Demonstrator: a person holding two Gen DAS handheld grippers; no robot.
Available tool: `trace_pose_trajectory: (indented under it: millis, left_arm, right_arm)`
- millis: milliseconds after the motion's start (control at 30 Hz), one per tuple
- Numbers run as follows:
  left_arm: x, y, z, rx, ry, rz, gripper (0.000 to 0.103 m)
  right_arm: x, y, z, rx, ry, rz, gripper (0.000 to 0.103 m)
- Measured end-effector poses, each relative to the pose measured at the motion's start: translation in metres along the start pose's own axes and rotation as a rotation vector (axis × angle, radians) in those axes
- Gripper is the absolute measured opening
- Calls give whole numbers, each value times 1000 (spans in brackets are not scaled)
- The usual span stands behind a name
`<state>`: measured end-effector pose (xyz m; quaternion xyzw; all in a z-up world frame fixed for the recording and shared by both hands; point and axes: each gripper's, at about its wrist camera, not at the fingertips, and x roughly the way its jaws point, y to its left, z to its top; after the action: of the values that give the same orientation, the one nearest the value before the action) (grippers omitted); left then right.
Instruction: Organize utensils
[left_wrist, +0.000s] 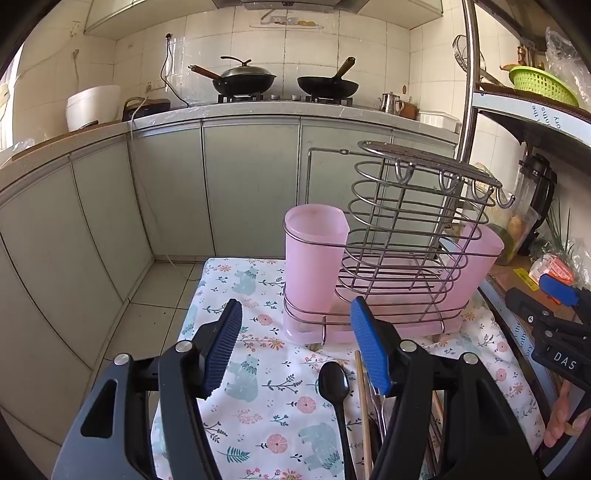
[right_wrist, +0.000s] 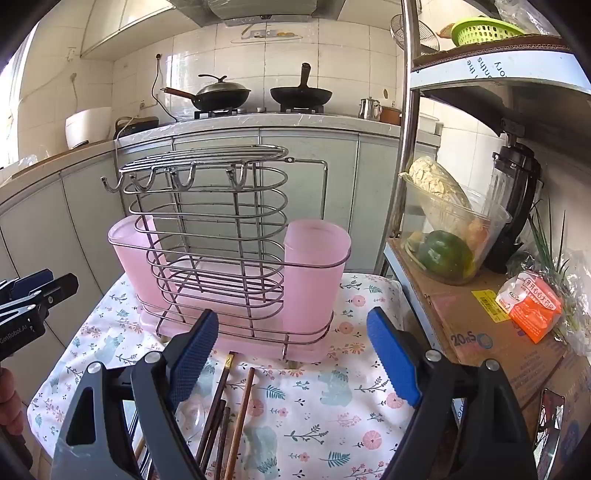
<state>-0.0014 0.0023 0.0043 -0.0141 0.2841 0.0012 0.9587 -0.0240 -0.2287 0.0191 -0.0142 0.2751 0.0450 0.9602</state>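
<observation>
A wire utensil rack with two pink cups stands at the far end of a small table under a floral cloth. On the cloth, near me, lie a black spoon, wooden chopsticks, a metal fork and a clear plastic spoon. My left gripper hovers open over the cloth, left of the black spoon. The right gripper is open too, above the cloth and just right of the chopsticks. Neither holds anything.
A metal shelf unit stands to the right with a cardboard box, a bowl of vegetables, a blender and an orange packet. Behind are grey cabinets and a stove with two woks. Tiled floor lies left.
</observation>
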Motion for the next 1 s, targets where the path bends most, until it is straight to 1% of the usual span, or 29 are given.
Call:
trace_pose_trajectory:
  millis: [200, 1000]
  left_arm:
    - [-3, 2, 6, -4, 4, -2, 62]
    - [-2, 3, 1, -16, 5, -13, 62]
  right_arm:
    - [-1, 2, 1, -5, -2, 4, 82]
    - [-5, 3, 5, -21, -9, 4, 82]
